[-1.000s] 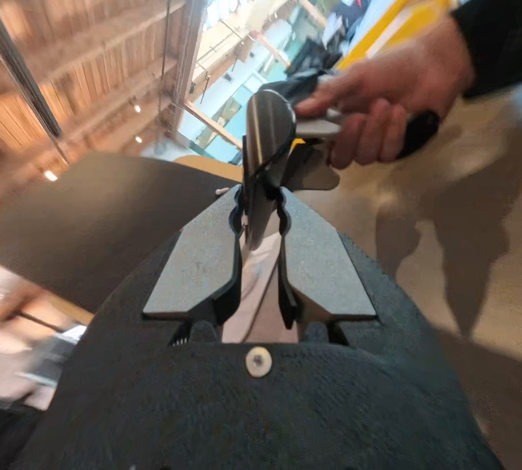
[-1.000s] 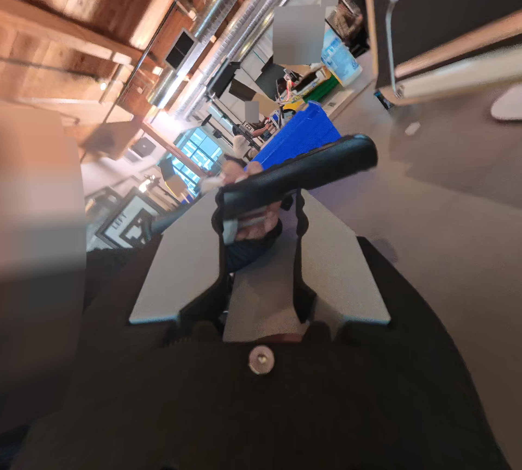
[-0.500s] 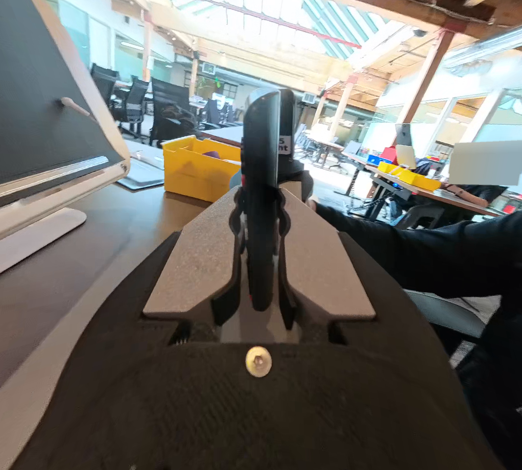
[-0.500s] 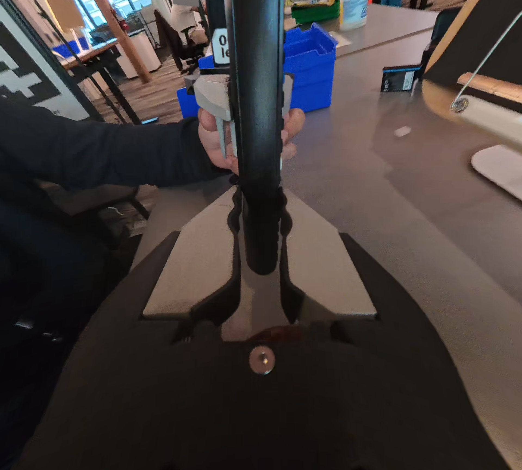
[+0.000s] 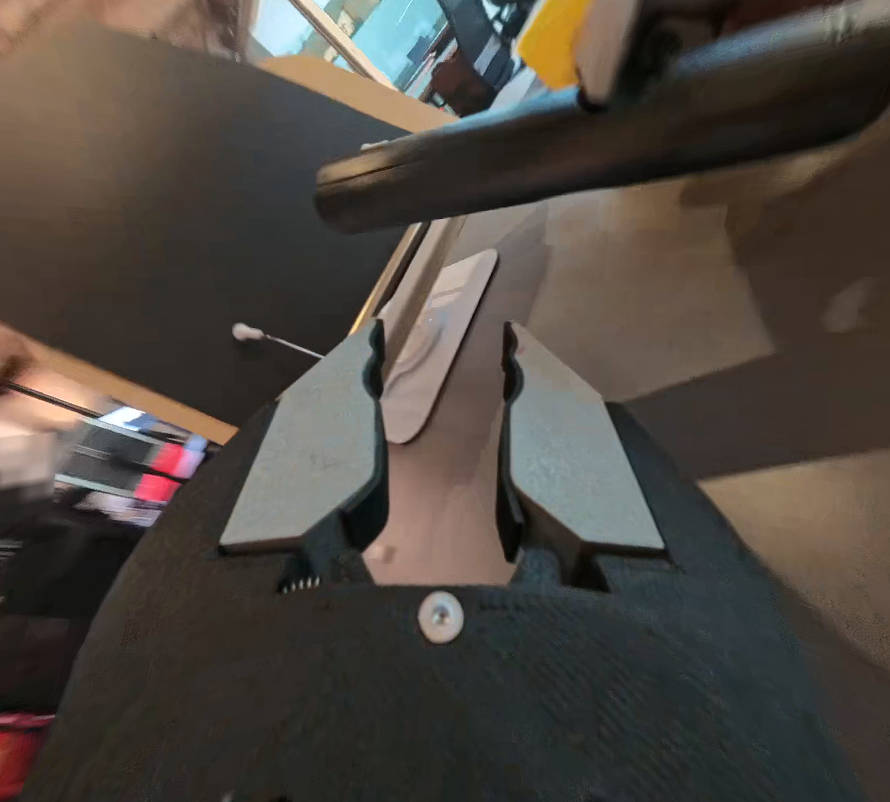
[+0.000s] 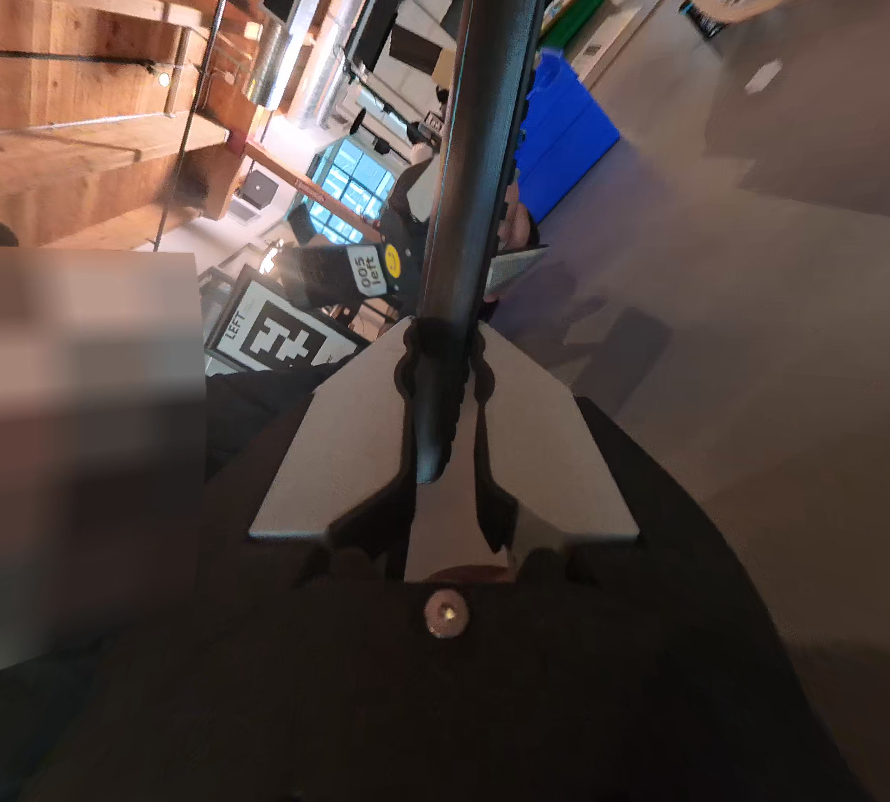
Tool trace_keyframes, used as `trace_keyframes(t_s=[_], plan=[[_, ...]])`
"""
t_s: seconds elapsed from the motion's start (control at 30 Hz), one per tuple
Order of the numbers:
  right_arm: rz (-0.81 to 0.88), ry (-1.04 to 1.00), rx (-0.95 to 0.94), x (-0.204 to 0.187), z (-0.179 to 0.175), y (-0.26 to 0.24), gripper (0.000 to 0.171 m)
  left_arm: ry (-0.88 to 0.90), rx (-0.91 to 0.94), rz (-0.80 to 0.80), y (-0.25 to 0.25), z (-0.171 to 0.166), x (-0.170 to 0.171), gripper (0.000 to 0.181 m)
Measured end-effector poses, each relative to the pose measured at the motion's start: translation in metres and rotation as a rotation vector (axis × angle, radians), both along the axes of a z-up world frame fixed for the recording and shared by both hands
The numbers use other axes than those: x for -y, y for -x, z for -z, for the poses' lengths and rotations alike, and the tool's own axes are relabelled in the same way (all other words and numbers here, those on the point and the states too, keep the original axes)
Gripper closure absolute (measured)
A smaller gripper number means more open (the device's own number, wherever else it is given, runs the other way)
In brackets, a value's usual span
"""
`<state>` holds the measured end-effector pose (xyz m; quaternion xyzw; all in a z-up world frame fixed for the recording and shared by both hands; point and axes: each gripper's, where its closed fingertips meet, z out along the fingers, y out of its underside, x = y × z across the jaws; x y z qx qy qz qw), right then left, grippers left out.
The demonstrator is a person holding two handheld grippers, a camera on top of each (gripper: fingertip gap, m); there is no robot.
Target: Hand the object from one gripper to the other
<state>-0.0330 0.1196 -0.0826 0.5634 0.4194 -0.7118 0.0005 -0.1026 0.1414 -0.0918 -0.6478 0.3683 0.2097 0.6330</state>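
Observation:
The object is a long black handle-like tool. In the left wrist view it [image 5: 530,162] crosses the upper frame at a slant, well above and beyond my left gripper [image 5: 440,340], which is open and empty. A grey finger of the right gripper [image 5: 621,18] clamps it at the upper right. In the right wrist view my right gripper [image 6: 445,340] is shut on the tool [image 6: 486,128], which runs straight up and away from the fingertips. The left gripper's black body [image 6: 337,273] shows beyond it, apart from the tool.
A black screen [image 5: 144,201] on a grey foot plate [image 5: 462,292] stands on the brown table [image 6: 722,297]. A yellow bin [image 5: 554,37] sits far off. A blue bin [image 6: 563,143] stands on the table behind the tool.
Half a second ago both grippers were shut on the tool. My left gripper has since opened, let go and drawn back; the right gripper keeps the tool. Both views have tilted.

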Motion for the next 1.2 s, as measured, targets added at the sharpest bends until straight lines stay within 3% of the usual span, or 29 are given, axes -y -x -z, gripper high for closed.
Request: trace_keyframes(t_s=[0.13, 0.37, 0.47, 0.53, 0.57, 0.6, 0.7, 0.8, 0.9, 1.03, 1.13, 1.2], plan=[[-0.038, -0.011, 0.1, 0.014, 0.014, 0.006, 0.154, -0.042, -0.3, -0.089, 0.002, 0.021, -0.008, 0.129], [-0.045, 0.063, 0.164, 0.014, 0.022, 0.009, 0.155, -0.247, -0.445, -0.096, -0.005, -0.002, -0.004, 0.13], [-0.089, 0.074, 0.188, 0.026, 0.026, 0.01, 0.154, -0.32, -0.524, -0.092, -0.011, -0.005, -0.003, 0.136], [-0.182, 0.101, 0.145, 0.042, 0.018, 0.007, 0.146, -0.353, -0.559, -0.081, -0.018, -0.004, -0.003, 0.145], [-0.241, 0.103, 0.111, 0.052, 0.012, 0.003, 0.142, -0.37, -0.576, -0.073, -0.021, -0.006, -0.002, 0.158], [-0.282, 0.081, 0.082, 0.06, 0.009, -0.001, 0.139, -0.351, -0.577, -0.053, -0.024, -0.004, -0.001, 0.158], [-0.241, -0.093, -0.003, 0.054, 0.002, -0.004, 0.127, -0.127, -0.341, 0.023, -0.028, 0.007, 0.001, 0.158], [-0.057, -0.214, -0.179, 0.022, -0.028, -0.009, 0.122, 0.106, 0.053, 0.133, -0.035, 0.014, 0.005, 0.158], [0.142, -0.484, -0.265, 0.001, -0.034, -0.006, 0.107, 0.332, 0.363, 0.23, -0.045, 0.021, 0.008, 0.158], [0.162, -0.816, -0.289, 0.022, -0.018, 0.009, 0.095, 0.552, 0.507, 0.293, -0.062, 0.037, 0.016, 0.159], [0.177, -0.996, -0.292, 0.037, -0.006, 0.025, 0.107, 0.664, 0.499, 0.293, -0.077, 0.051, 0.023, 0.159], [0.199, -1.042, -0.276, 0.036, -0.002, 0.031, 0.146, 0.687, 0.462, 0.301, -0.088, 0.059, 0.026, 0.158]])
